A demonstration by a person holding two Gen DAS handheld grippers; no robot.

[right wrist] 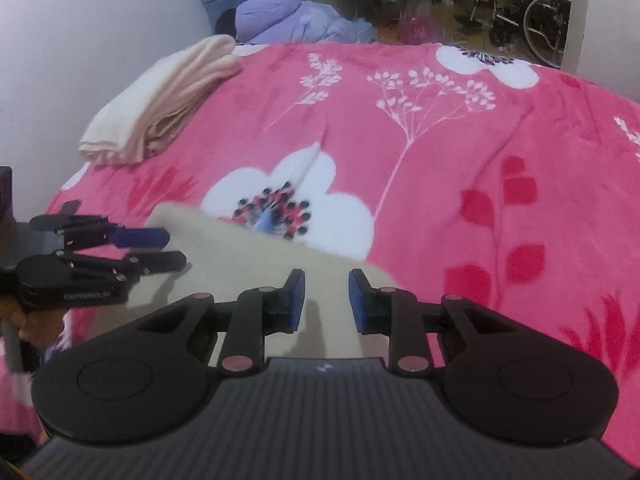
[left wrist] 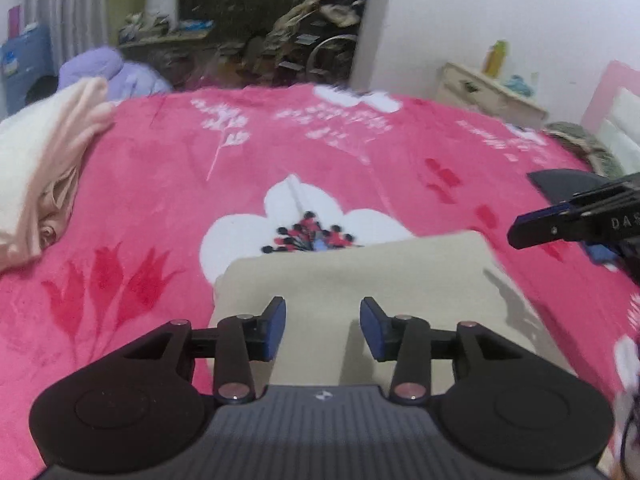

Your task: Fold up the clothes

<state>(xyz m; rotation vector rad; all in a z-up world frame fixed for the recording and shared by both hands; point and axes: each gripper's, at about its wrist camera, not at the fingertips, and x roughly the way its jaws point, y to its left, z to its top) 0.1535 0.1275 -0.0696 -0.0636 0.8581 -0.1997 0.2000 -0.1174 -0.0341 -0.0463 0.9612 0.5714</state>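
A folded beige garment (left wrist: 360,276) lies flat on the pink flowered blanket (left wrist: 160,184), near its front edge. My left gripper (left wrist: 322,326) hovers over the garment's near part, open, nothing between its blue pads. In the right wrist view the same garment (right wrist: 224,252) sits at lower left, and my right gripper (right wrist: 326,300) hangs open above its right corner, holding nothing. The right gripper (left wrist: 516,232) also shows from the side at the right edge of the left wrist view. The left gripper (right wrist: 174,248) appears at the left of the right wrist view.
A stack of folded cream and peach clothes (right wrist: 160,100) rests at the bed's left side. A lilac quilt (right wrist: 288,16) lies beyond the bed's far edge. A cream bedside cabinet (left wrist: 488,92) stands by the wall, and a wheelchair (right wrist: 536,20) is in the cluttered background.
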